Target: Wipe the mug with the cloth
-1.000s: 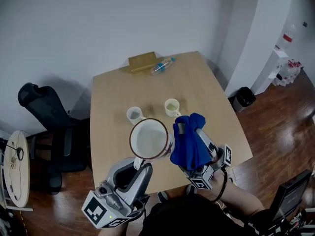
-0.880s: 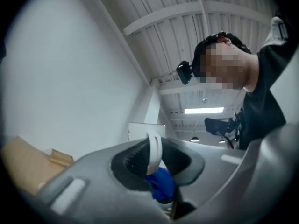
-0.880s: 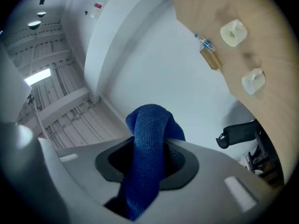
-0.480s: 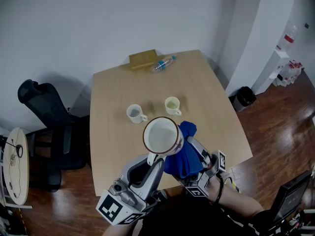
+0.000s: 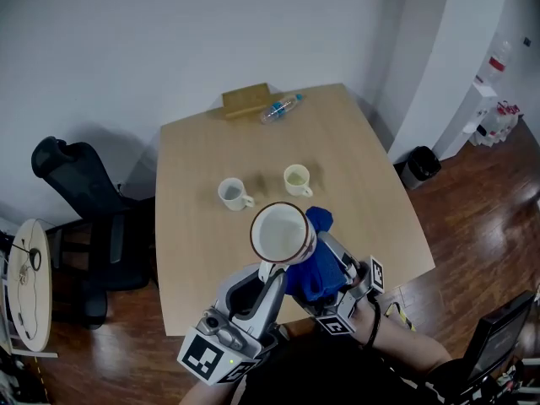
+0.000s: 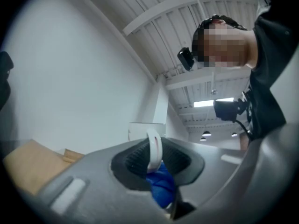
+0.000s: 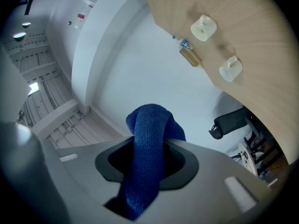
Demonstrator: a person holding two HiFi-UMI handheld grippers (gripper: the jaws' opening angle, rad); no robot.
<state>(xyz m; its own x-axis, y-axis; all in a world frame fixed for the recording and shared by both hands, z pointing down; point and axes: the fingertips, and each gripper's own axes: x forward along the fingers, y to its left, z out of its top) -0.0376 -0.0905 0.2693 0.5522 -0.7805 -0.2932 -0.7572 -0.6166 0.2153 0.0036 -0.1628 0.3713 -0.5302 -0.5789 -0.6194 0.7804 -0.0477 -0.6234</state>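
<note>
left gripper (image 5: 268, 270) grasps the mug (image 5: 280, 233) mid frame; right gripper (image 5: 327, 256), clenched on the cloth (image 5: 310, 278), sits just right of it, the cloth seemingly touching the mug's side.

Table (image 5: 354, 159) bears two cups (image 5: 231, 193) (bottle (image 5: 278, 110), block (image 5: 245, 101) beyond).

head view downward (gripper views upward)

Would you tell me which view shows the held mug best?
The head view: the mug shows its rim and inside. The left gripper view catches only its white handle; the right gripper view shows none of it.
</note>
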